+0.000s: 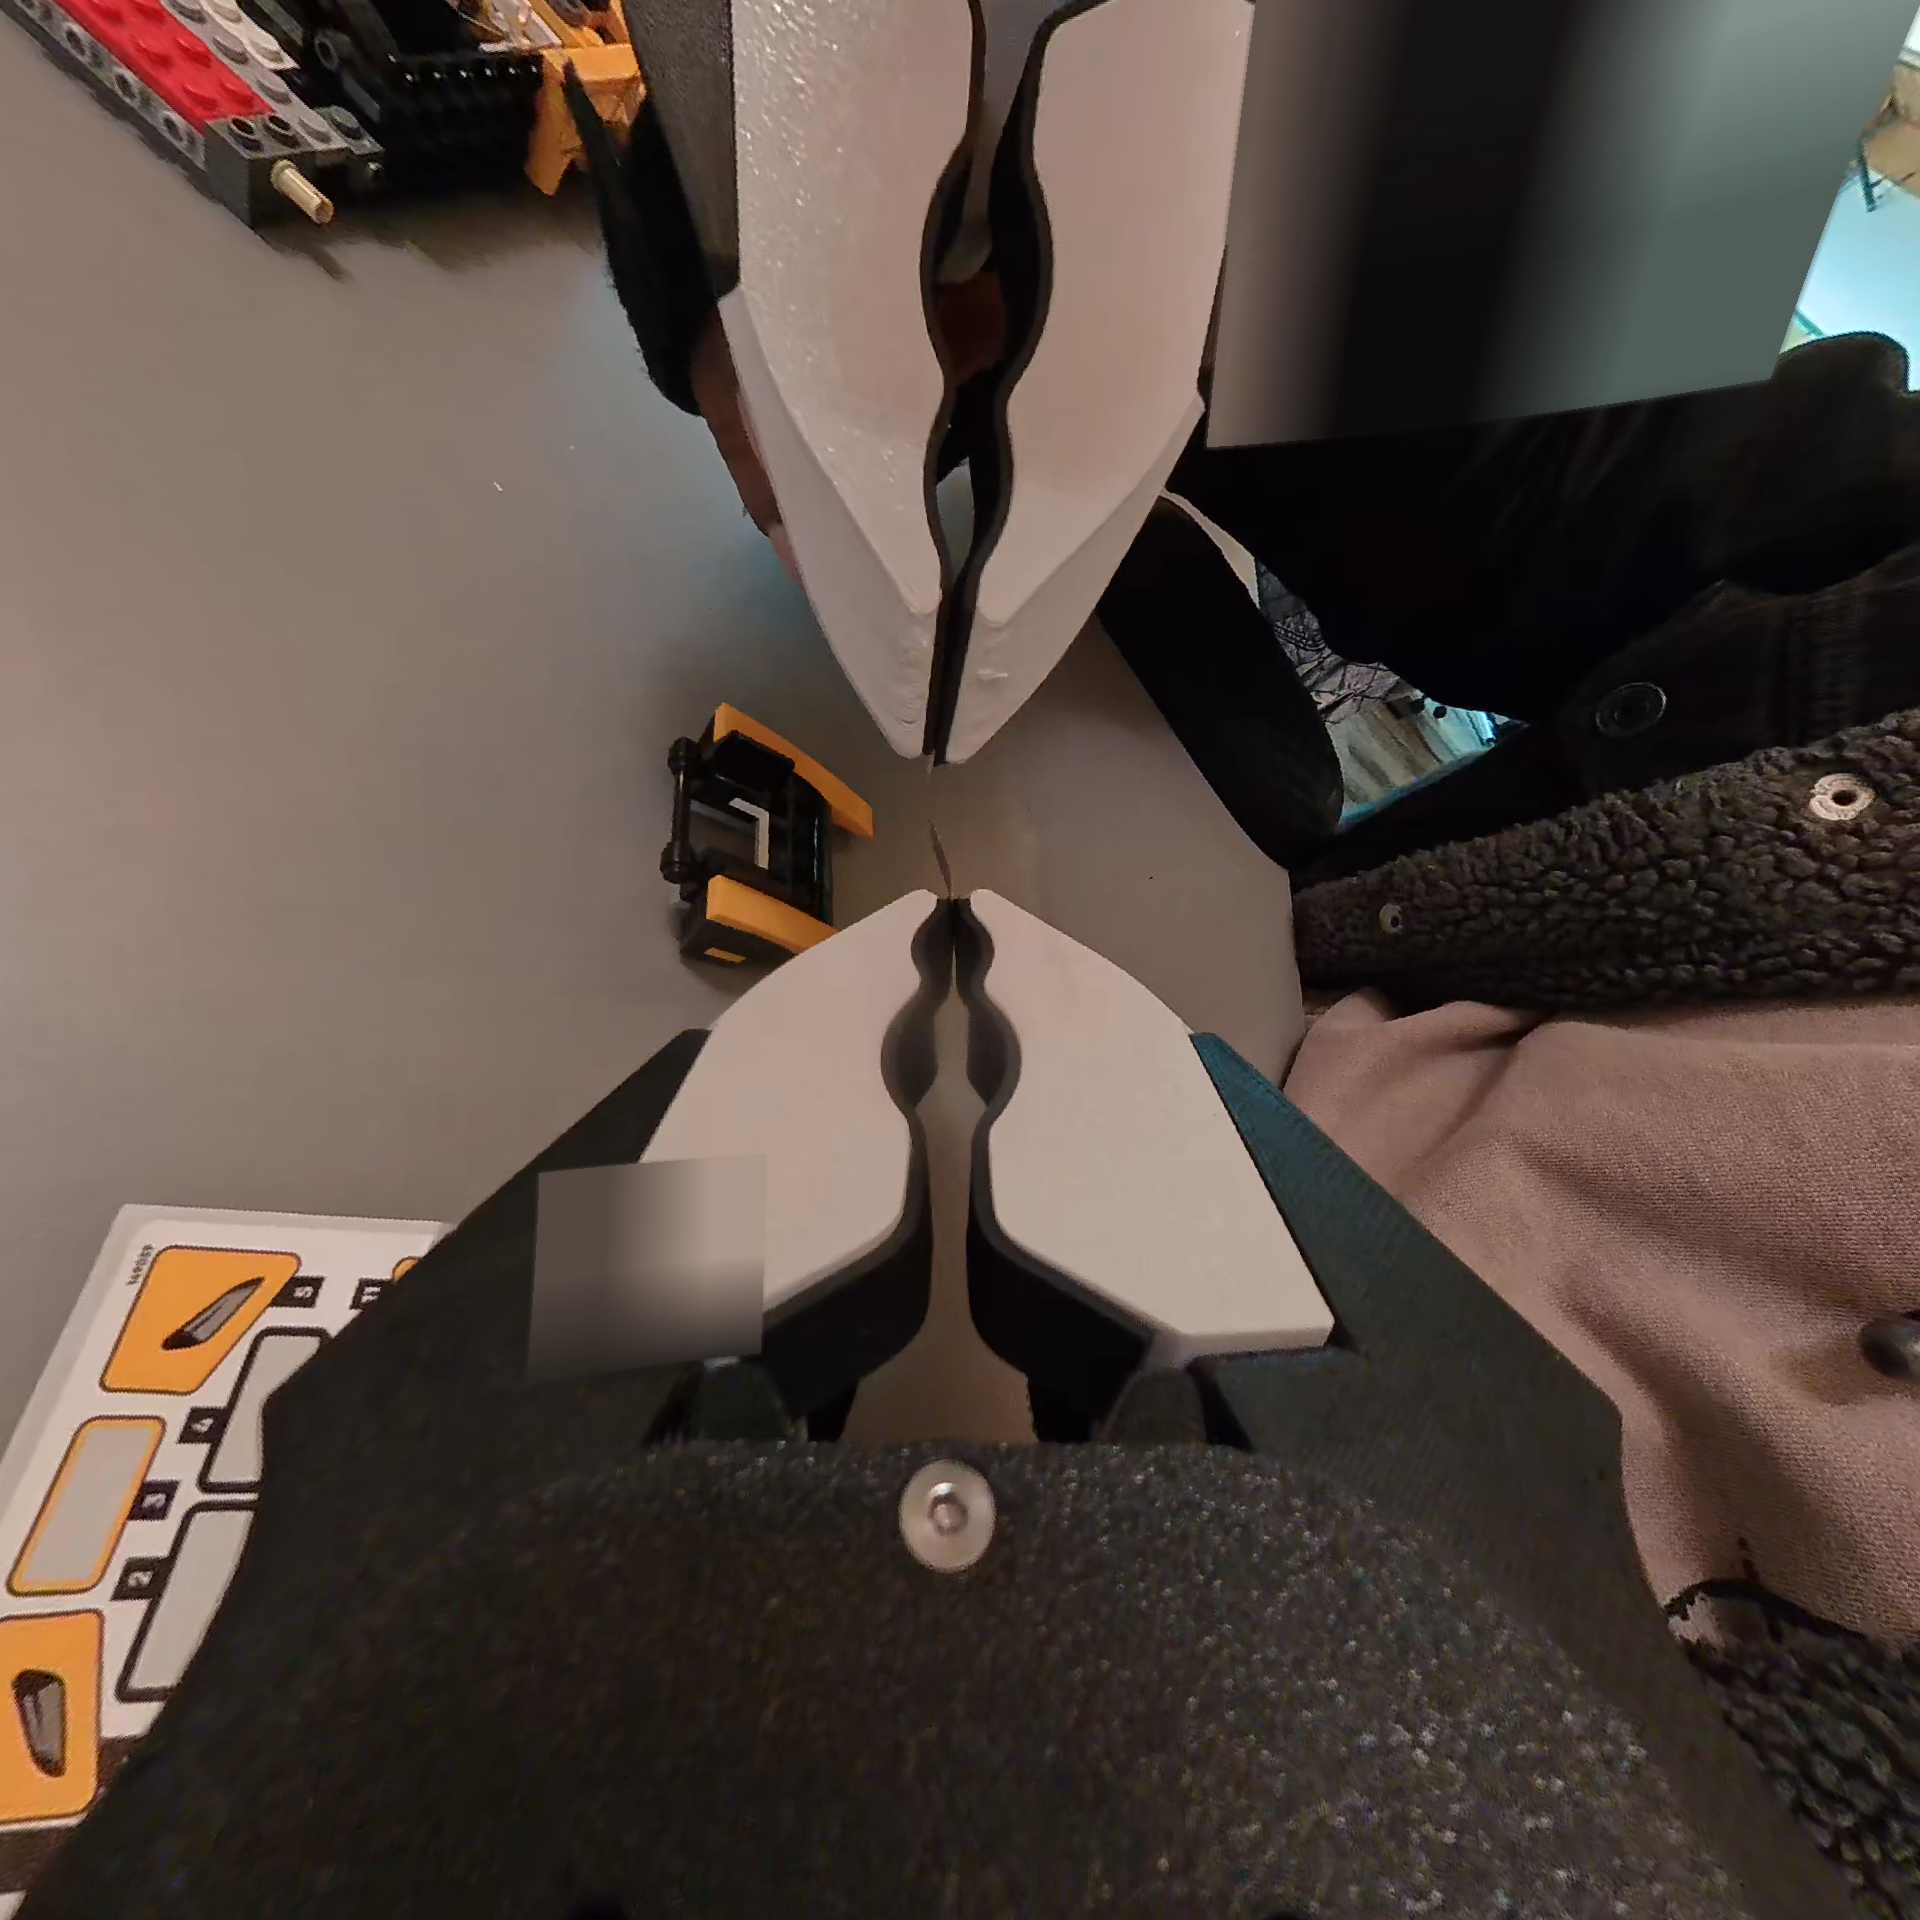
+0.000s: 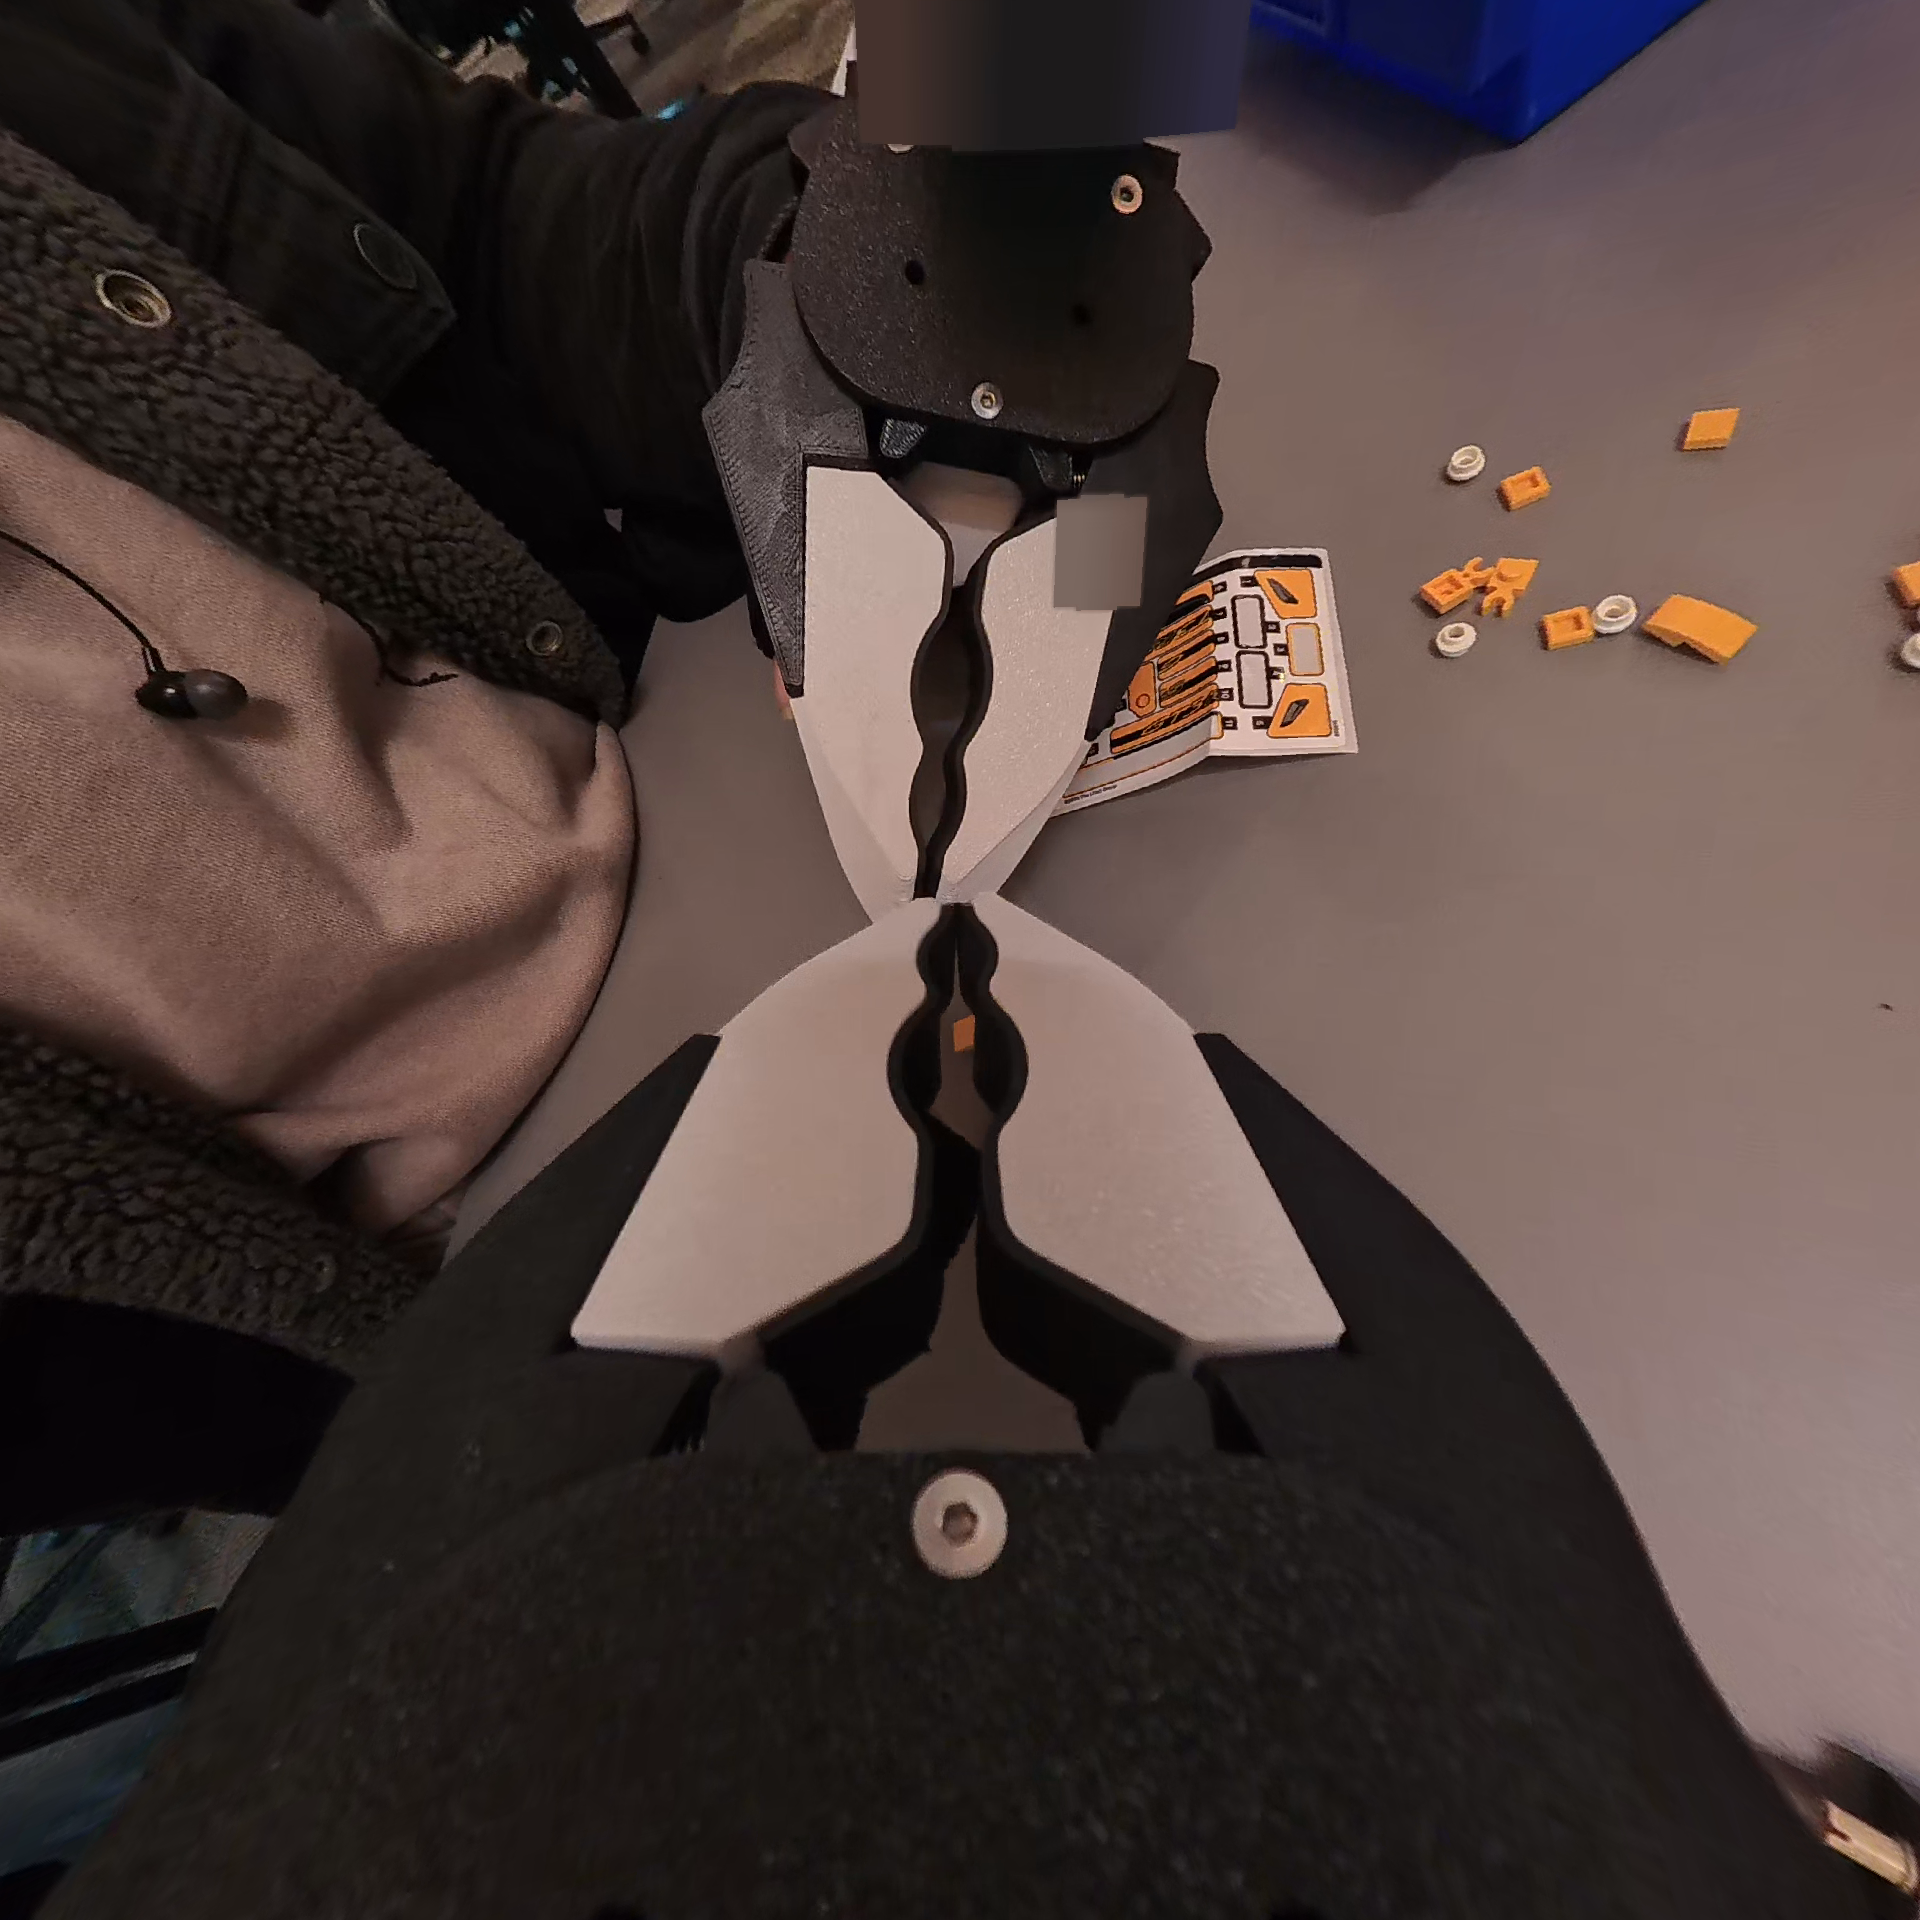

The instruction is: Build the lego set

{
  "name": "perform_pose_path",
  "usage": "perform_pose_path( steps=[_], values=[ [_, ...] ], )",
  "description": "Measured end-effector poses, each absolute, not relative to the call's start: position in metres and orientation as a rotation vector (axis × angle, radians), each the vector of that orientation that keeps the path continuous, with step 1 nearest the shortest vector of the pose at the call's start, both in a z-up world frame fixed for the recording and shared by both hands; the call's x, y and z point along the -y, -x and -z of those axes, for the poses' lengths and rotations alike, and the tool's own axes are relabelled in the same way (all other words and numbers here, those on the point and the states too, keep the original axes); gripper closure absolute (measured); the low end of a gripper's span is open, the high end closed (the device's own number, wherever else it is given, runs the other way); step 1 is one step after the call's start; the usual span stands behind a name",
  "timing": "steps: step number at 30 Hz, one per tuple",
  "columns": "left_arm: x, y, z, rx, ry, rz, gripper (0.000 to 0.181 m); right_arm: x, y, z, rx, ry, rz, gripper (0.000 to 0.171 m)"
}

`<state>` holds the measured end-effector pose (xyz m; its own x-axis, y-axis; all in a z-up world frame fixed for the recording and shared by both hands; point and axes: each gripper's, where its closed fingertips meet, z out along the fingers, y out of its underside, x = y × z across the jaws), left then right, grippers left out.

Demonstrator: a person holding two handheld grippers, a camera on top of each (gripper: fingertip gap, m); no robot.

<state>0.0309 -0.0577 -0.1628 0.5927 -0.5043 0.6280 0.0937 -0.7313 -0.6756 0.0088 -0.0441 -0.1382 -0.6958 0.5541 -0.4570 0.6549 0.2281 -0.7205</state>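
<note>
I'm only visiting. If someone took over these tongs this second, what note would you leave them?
Left tongs: shut. Right tongs: shut. They sit tip to tip above the grey table, with a thin sliver between the tips; I can't tell what it is.
The small black-and-orange assembly lies beside the tips. The larger build with red plates is farther off.
The sticker sheet and loose orange and white pieces are on the table.
Done: two part-built sections.
Left: the loose pieces, joining the sections, and probably stickers.
</note>
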Motion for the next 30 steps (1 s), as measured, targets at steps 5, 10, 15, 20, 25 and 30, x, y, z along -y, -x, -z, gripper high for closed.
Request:
perform_pose_path(
  steps=[5,10,15,20,25,30],
  values=[
    [0.058,-0.031,0.162,-0.327,2.133,1.125,0.181,0.044,-0.009,0.137,-2.391,-1.168,1.486,0.171],
    [0.058,-0.032,0.161,-0.357,2.123,1.102,0.181,0.044,-0.010,0.137,-2.391,-1.155,1.471,0.171],
    [0.059,-0.031,0.163,-0.398,2.134,1.050,0.174,0.044,-0.010,0.139,-2.392,-1.150,1.448,0.171],
    [0.061,-0.028,0.162,-0.425,2.134,1.028,0.170,0.042,-0.009,0.141,-2.384,-1.157,1.428,0.171],
    [0.062,-0.025,0.163,-0.434,2.142,1.019,0.169,0.041,-0.009,0.142,-2.376,-1.161,1.416,0.171],
    [0.061,-0.019,0.163,-0.405,2.147,1.025,0.168,0.041,-0.009,0.141,-2.367,-1.168,1.431,0.171]
  ],
)
